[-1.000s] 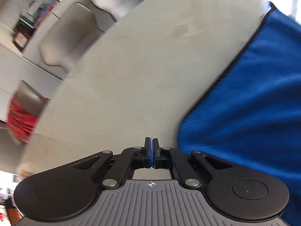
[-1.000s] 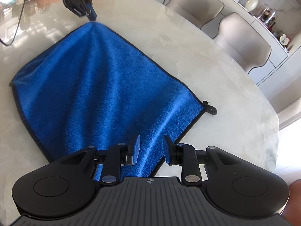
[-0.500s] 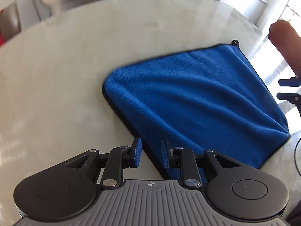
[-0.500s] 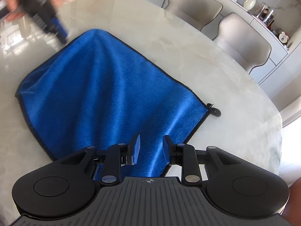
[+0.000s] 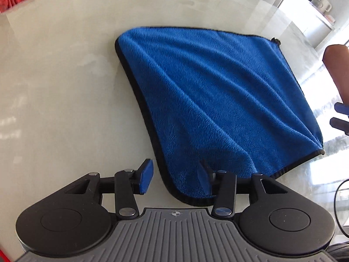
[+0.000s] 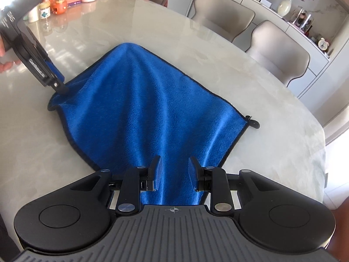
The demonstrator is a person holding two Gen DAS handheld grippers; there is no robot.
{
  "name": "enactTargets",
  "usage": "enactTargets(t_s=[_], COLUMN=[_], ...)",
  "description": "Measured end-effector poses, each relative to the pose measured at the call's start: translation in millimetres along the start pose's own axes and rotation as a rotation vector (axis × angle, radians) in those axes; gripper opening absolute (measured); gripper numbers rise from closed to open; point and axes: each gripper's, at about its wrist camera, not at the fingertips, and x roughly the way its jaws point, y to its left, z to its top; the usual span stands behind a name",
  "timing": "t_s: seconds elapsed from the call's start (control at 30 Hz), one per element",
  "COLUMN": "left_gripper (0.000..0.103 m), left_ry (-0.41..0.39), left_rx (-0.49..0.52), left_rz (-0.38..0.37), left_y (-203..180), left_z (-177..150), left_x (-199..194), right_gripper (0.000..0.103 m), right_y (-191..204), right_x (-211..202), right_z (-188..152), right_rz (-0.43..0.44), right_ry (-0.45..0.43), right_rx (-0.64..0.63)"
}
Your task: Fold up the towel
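A blue towel [image 5: 213, 100] with a black hem lies spread and rippled on a pale stone table [image 5: 61, 91]; it also shows in the right wrist view [image 6: 148, 109]. My left gripper [image 5: 175, 180] is open, its jaws on either side of the towel's near corner, low over the table. In the right wrist view the left gripper [image 6: 59, 83] reaches down to the towel's left corner. My right gripper [image 6: 173, 171] is open just above the towel's near corner, holding nothing. Its fingertips [image 5: 340, 118] show at the right edge of the left wrist view.
A black hanging loop [image 6: 254, 123] sticks out from the towel's right corner. Jars and boxes [image 6: 65, 0] stand at the table's far left. Beige chairs [image 6: 279, 52] stand along the far side, before a sideboard with a vase [image 6: 285, 5].
My left gripper let go of the far corner, opened and came round to another corner, where it now straddles the hem. The towel settled flatter. My right gripper stayed open and barely moved.
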Motion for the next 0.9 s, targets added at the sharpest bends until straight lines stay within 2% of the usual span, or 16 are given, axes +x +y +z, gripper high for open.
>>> enactTargets(t_s=[0.1,0.2,0.23,0.3,0.33,0.37,0.47,0.7,0.77,0.9], left_gripper=[0.06,0.057,0.054,0.04,0.025,0.016,0.009,0.005,0.0,0.0], left_ry=[0.011,0.019,0.015,0.003,-0.002,0.0,-0.001,0.001,0.003,0.02], left_rx=[-0.002,0.015,0.024,0.039,0.041,0.034,0.0,-0.029,-0.041,-0.044], left_rz=[0.038,0.087,0.108,0.118,0.109,0.104,0.091,0.142,0.146,0.167], left_y=[-5.3,-13.4,-16.4,-17.5,-17.1,-16.2,-10.0,9.8,17.3,25.7], left_z=[-1.8,-2.5,-3.3,-6.9,-8.5,-9.2,-12.0,-21.4,-24.4,-27.5], left_x=[2.8,5.4,5.7,2.8,0.6,-0.7,-4.2,-15.0,-19.2,-19.0], right_gripper=[0.027,0.027,0.027,0.027,0.027,0.027,0.027,0.027,0.027,0.027], right_y=[-0.4,-0.3,-0.7,-1.0,-0.9,-0.9,-0.6,2.7,3.3,4.0], right_x=[-4.5,-6.9,-7.7,-9.9,-10.6,-11.3,-12.7,-13.8,-12.3,-2.9], right_z=[-4.3,-8.0,-9.0,-10.5,-11.0,-11.4,-12.7,-16.5,-17.6,-24.6], right_rz=[-0.01,-0.019,-0.021,-0.022,-0.022,-0.022,-0.023,-0.008,-0.001,0.013], right_ry=[0.0,0.0,0.0,-0.004,-0.005,-0.007,-0.009,0.009,0.019,0.06], right_rx=[0.012,0.017,0.019,0.026,0.026,0.026,0.025,0.021,0.021,0.026])
